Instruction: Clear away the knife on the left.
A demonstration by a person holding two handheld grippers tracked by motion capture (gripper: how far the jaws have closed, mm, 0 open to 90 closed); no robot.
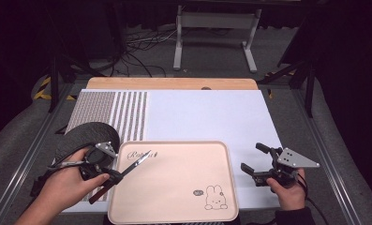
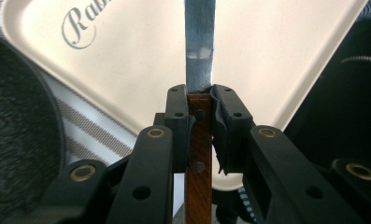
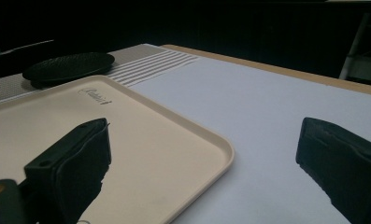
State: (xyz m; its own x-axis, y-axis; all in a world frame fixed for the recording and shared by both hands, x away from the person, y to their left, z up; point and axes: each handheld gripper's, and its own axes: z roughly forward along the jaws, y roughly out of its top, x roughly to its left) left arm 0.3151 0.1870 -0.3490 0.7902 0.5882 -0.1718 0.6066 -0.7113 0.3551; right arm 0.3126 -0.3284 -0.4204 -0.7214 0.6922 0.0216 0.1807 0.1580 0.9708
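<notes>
- Nearest the high camera, two hands come in from the bottom edge; the left hand (image 1: 69,185) grips the left tool (image 1: 109,176), the right hand (image 1: 289,192) grips the right tool (image 1: 255,163)
- Left tool: jaws pressed together on a knife (image 2: 199,112) — they pinch the brown wooden handle just below the blade; in the left gripper view the steel blade runs straight up from between the jaws, out over the tray
- Knife in the high view (image 1: 127,169): it slants from the left tool up and to the right, handle end past the tray's left rim, blade tip above the tray's near-left corner, close to the script lettering; whether the blade touches the tray I cannot tell
- Right tool: jaws spread wide and holding nothing; it sits just right of the tray, over the white sheet
- Tray (image 1: 223,154) — cream, rounded corners, a small rabbit drawing at its near-right; it lies at the near edge of the surface (image 1: 207,112)
- Dark round textured mat (image 1: 87,133) lies left of the tray on a striped cloth (image 1: 127,115); the left tool is beside it
</notes>
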